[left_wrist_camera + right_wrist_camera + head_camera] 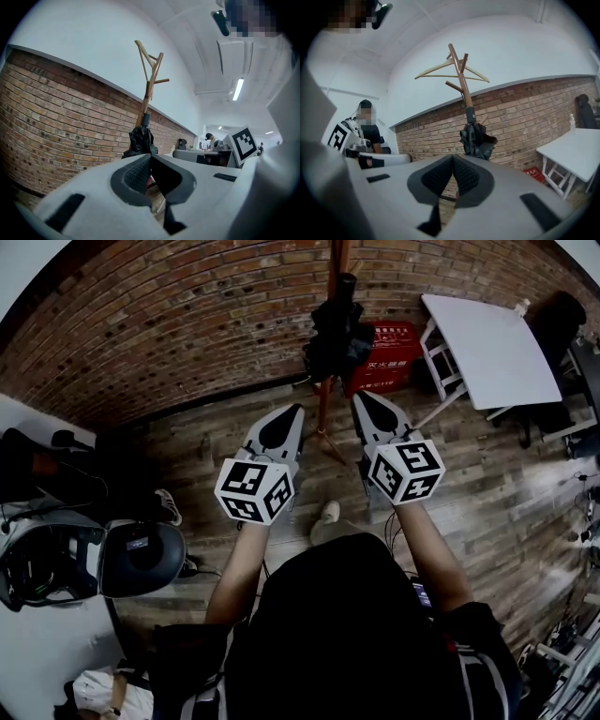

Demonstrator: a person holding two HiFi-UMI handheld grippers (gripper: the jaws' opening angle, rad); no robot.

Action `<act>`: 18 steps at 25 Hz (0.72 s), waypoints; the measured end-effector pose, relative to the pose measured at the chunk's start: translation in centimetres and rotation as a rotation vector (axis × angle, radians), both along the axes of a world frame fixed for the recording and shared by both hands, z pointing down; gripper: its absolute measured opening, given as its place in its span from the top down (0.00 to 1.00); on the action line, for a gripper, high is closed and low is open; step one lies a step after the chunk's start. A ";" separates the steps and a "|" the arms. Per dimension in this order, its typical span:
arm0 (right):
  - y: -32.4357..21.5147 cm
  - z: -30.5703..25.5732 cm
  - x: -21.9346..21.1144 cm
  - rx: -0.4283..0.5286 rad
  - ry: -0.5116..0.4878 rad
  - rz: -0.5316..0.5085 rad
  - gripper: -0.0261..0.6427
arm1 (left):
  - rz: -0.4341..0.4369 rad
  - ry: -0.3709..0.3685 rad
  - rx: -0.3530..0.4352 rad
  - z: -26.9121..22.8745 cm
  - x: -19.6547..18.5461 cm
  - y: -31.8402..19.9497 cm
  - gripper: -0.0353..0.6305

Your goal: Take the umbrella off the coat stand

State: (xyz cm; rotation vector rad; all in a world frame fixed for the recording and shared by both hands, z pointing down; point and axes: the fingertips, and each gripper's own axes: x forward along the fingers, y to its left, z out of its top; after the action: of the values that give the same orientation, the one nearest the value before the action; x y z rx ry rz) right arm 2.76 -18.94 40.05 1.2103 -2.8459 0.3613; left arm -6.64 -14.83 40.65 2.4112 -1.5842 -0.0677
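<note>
A black folded umbrella (337, 332) hangs on the wooden coat stand (325, 399) in front of the brick wall. It also shows ahead of the jaws in the left gripper view, where the umbrella (139, 140) hangs low on the coat stand (149, 84). The right gripper view has the umbrella (476, 138) below a wooden hanger (451, 74). My left gripper (296, 412) and right gripper (360, 397) are held side by side, pointing at the stand and short of it. Both are shut with nothing between their jaws, the left gripper (150, 157) and the right gripper (453, 158) alike.
A white table (492, 348) and a black chair (561, 315) stand at the right. A red crate (386, 357) sits by the stand's foot. A desk corner with a headset (66, 563) is at the left. A seated person (370, 136) is further off.
</note>
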 end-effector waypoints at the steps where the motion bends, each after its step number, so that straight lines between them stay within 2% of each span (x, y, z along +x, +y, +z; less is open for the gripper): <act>1: -0.8 0.0 0.0 -0.001 0.000 -0.001 0.92 | 0.002 -0.001 0.002 -0.2 0.1 -0.8 0.92; 9: -6.2 -0.7 0.0 -0.007 -0.014 0.006 0.92 | 0.010 -0.012 0.009 -1.2 0.3 -5.9 0.92; 18: -8.7 -1.5 -0.4 0.001 -0.025 -0.002 0.92 | 0.012 -0.026 0.017 -1.8 0.0 -8.4 0.92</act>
State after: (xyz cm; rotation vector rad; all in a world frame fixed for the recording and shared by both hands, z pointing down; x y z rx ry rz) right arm 2.37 -27.64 38.56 1.2117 -2.8688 0.3777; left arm -6.66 -23.26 38.80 2.4440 -1.5866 -0.0486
